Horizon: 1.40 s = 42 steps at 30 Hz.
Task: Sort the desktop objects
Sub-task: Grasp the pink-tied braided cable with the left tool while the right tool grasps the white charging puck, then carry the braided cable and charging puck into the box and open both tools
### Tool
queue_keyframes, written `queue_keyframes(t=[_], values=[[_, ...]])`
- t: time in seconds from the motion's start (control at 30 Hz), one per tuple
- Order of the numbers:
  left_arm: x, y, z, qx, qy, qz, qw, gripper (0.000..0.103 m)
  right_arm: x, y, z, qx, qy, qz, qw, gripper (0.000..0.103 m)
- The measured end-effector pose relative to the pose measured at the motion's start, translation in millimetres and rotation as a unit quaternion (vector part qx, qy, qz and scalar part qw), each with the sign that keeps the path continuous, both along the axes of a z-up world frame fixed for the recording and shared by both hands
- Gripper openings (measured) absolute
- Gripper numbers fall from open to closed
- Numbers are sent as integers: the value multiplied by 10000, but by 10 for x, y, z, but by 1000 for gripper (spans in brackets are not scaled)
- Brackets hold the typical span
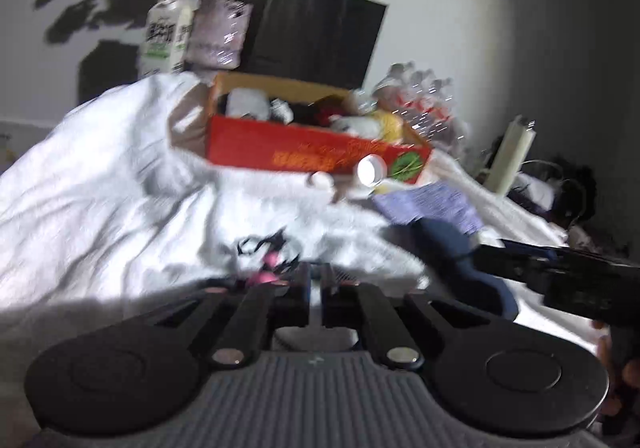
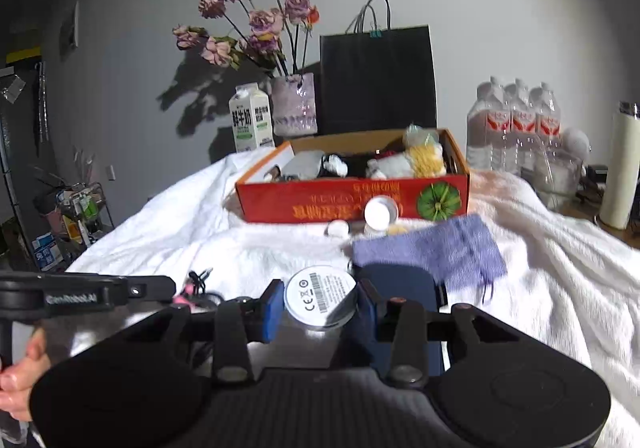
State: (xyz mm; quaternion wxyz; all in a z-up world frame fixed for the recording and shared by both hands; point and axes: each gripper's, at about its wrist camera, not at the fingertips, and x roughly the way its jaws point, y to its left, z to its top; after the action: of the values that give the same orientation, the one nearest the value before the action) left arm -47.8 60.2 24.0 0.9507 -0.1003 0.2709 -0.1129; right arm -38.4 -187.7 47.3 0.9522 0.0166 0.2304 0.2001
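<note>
My right gripper (image 2: pixel 320 306) is shut on a round white puck-shaped device (image 2: pixel 320 296) with a label and barcode, held above the white cloth. My left gripper (image 1: pixel 316 284) has its jaws nearly together, low over the cloth, beside a pink and black hair tie (image 1: pixel 268 252); I cannot tell whether it grips anything. The red cardboard box (image 2: pixel 352 199) holds several soft items and stands ahead; it also shows in the left wrist view (image 1: pixel 312 151). A white-capped bottle (image 2: pixel 378 213) lies before the box. A purple cloth (image 2: pixel 436 252) and a dark blue object (image 2: pixel 400 284) lie by the right gripper.
A black paper bag (image 2: pixel 376 79), a vase of dried flowers (image 2: pixel 294 107) and a milk carton (image 2: pixel 250 123) stand behind the box. Water bottles (image 2: pixel 516 123) and a white tumbler (image 2: pixel 622 175) stand at the right. A cluttered rack (image 2: pixel 76 211) is at the left.
</note>
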Motion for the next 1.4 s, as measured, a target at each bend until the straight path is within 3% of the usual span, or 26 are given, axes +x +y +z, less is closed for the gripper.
queue_keyframes(t=[0.07,0.1,0.13,0.2,0.57,0.63,0.73,0.77,0.8,0.83,0.87,1.0,1.17,1.4], values=[[-50,32,-55,56,90,-25,9999,25,-89,5,-22,-10,-32,57,10000,38],[-64,59,-92,-5,169,12,9999,47,-128,11,-30,-31,-57,83,9999,38],[-52,76,-133,-58,305,-5,9995,55,-169,16,-36,-36,-80,91,9999,38],[-40,54,-163,41,373,48,9993,51,-213,36,-54,15,-40,96,9999,38],[243,-58,-134,480,292,59,9984,50,-302,209,-127,-77,-3,357,9993,38],[176,-35,-101,539,230,172,9981,54,-321,213,-121,-112,-43,353,9993,38],[70,-29,-70,1036,31,366,9939,61,-316,195,-132,-100,-34,359,9993,38],[110,-22,-91,1098,86,320,9934,60,-300,187,-150,-83,0,354,9993,38],[178,-10,-140,1066,233,260,9937,47,-277,193,-164,-62,45,352,9994,38],[258,18,-203,947,441,251,9942,24,-252,200,-178,-26,86,355,9993,38],[304,48,-248,777,493,289,9953,23,-233,211,-191,1,120,359,9993,38],[322,-28,-236,880,359,271,9951,18,-240,280,-201,-66,82,461,9989,38],[-33,-188,66,1003,-539,311,9930,13,-290,285,-113,-63,-182,379,9991,38],[-507,-279,460,769,-1139,127,9904,14,-412,177,137,-4,-660,80,9978,38]])
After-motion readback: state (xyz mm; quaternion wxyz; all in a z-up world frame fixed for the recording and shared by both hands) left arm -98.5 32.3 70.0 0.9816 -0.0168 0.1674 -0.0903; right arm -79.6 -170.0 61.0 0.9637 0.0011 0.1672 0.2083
